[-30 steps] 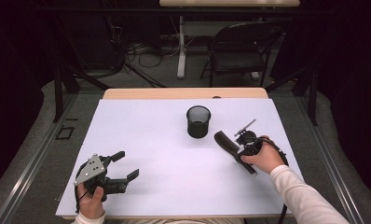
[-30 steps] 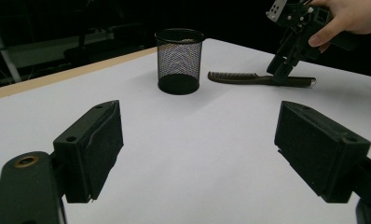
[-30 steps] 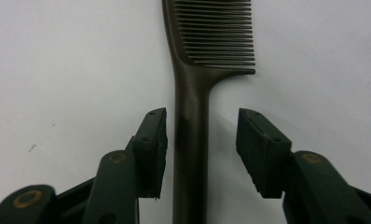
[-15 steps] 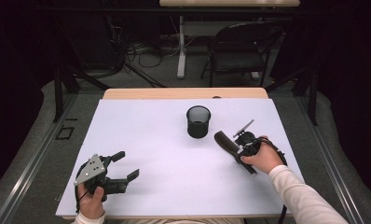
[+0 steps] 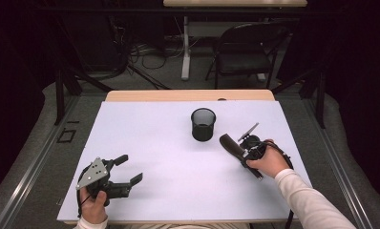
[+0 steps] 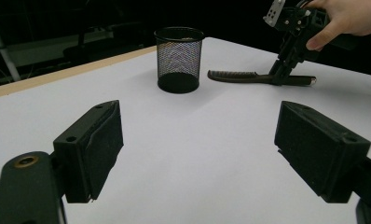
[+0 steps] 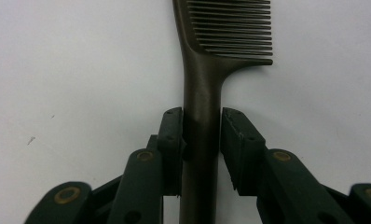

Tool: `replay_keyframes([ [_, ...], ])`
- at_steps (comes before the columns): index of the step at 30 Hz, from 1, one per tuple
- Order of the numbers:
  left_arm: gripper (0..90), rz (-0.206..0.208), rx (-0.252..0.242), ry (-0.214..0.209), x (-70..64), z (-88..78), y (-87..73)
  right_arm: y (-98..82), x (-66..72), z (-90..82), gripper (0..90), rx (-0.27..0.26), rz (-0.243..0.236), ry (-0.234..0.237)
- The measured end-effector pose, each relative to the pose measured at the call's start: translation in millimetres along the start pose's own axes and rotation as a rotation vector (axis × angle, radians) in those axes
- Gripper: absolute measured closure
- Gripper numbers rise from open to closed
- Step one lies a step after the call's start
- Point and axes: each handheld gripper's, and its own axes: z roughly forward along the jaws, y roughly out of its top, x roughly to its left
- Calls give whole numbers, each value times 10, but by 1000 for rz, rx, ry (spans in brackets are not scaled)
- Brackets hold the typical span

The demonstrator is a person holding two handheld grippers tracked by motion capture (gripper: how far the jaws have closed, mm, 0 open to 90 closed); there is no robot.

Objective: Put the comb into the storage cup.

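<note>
A dark brown comb (image 5: 230, 143) lies flat on the white tabletop, right of a black mesh cup (image 5: 203, 124). My right gripper (image 5: 247, 157) points down at the comb's handle (image 7: 202, 93). Its jaws have just been closing, and both pads now touch the handle's sides, with the teeth (image 7: 230, 28) beyond them. From the left gripper view the comb (image 6: 235, 76) rests flat under the right gripper (image 6: 279, 78), beside the cup (image 6: 179, 58). My left gripper (image 5: 131, 168) hovers low at the table's near left. Its jaws (image 6: 200, 140) stand wide open around nothing.
The white sheet (image 5: 154, 138) covers the table, with a wooden edge (image 5: 188, 95) at the far side. A black folding chair (image 5: 245, 47) and a table leg with cables stand on the floor beyond.
</note>
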Motion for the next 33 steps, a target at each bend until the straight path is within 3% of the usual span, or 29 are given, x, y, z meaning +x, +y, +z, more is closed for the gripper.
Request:
replay_keyframes([
  [12,155,0,1,0,0,2,-2,4,12,13,724,7,-17,-9],
  [20,155,0,1,1,0,2,-2,4,11,10,725,13,-4,-8],
  [21,155,0,1,1,0,2,-2,-7,9,36,725,-25,7,4],
  [24,155,1,2,0,0,4,-3,-8,12,34,726,-24,11,4],
  [33,155,3,3,0,2,3,-3,11,25,6,727,16,-6,-18],
])
